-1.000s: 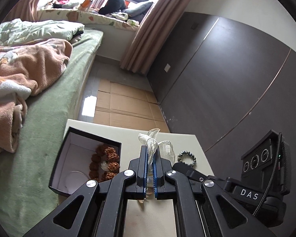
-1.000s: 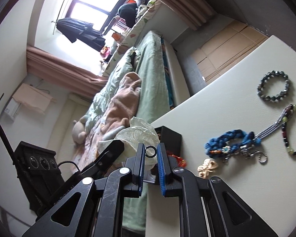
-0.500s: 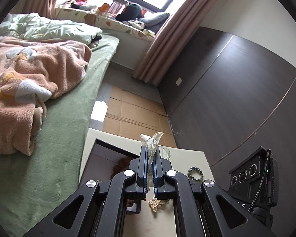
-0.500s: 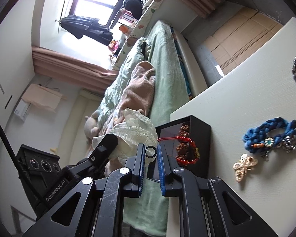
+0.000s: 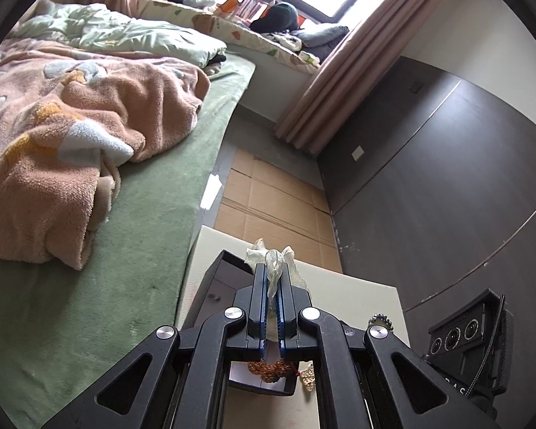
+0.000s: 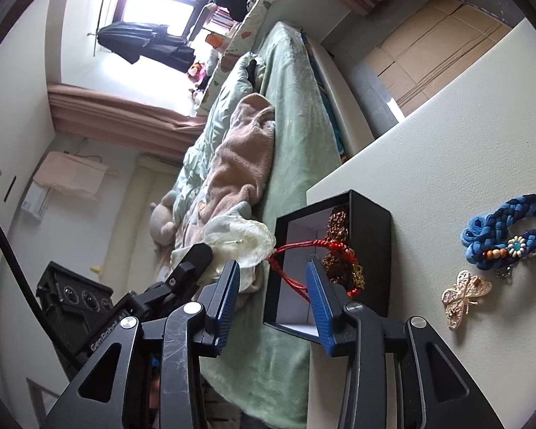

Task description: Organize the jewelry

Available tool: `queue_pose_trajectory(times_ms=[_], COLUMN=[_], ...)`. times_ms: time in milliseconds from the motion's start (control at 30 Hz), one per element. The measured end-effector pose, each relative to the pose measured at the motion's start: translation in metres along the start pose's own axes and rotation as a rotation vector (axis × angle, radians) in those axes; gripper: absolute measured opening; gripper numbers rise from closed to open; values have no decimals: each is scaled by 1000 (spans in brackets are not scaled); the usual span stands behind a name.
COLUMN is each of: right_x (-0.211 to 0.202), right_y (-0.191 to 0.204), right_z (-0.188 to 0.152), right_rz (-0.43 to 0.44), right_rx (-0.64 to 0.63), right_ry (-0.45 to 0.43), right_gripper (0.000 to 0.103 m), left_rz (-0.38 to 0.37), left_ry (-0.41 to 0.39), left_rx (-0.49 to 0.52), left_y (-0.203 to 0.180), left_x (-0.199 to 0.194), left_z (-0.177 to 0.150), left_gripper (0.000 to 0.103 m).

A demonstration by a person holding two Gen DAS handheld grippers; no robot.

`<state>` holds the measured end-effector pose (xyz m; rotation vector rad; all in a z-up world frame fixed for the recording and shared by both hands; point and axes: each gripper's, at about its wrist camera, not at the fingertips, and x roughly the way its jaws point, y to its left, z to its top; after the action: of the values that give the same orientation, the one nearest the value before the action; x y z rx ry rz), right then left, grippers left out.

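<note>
On the left, the left gripper has its jaws pinched tight on the gathered neck of a sheer organza pouch, holding it up over the near side of the black jewelry box on the bench. From the right camera the pouch bulges pale and full just left of the box mouth, and a red cord bracelet runs out of it rightward, its knotted end draped across the box opening over a dark brown bead bracelet already inside.

The right gripper has its jaws spread wide and holding nothing; the red cord's loop hangs in the gap between them without either one touching it. So the bracelet lies straight ahead of the right jaws, its length running left to right from pouch to box, and the right hand looks best placed to draw it clear.

Further right on the bench lie a gold butterfly brooch and a blue braided bracelet, well apart from the box. The left camera shows only the pouch top, brown beads and a glimpse of the brooch under its own frame; the red cord's course appears only from the right.
</note>
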<state>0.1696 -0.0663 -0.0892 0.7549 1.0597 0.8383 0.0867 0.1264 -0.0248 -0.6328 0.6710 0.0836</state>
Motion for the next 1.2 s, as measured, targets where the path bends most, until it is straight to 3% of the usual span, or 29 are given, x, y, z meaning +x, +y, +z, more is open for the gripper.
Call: queue_pose_trajectory(times_ms=[233, 333, 400, 433, 733, 1033, 1200], right_x=[-6, -13, -19, -21, -44, -84, -107], right_y=[-8, -12, -15, -17, -28, -37, -46], right_z=[-3, -2, -1, -2, -1, 4, 6], right_rz=[-46, -75, -84, -89, -146, -206, -286], right_rx=[17, 14, 20, 22, 29, 34, 42], right_ry=[-6, -18, -27, -28, -53, -108, -130], right_gripper=[40, 40, 40, 40, 40, 40, 53], left_rz=[-10, 8, 13, 13, -6, -23, -23], left_ry=[75, 106, 90, 76, 108, 141, 160], left_rx=[-56, -42, -47, -50, -43, 38, 116], left_y=[7, 4, 3, 3, -1, -26, -47], left_x=[15, 20, 18, 16, 20, 27, 32], left_z=[0, -1, -3, -3, -7, -20, -31], left_gripper=[6, 30, 60, 62, 63, 63, 63])
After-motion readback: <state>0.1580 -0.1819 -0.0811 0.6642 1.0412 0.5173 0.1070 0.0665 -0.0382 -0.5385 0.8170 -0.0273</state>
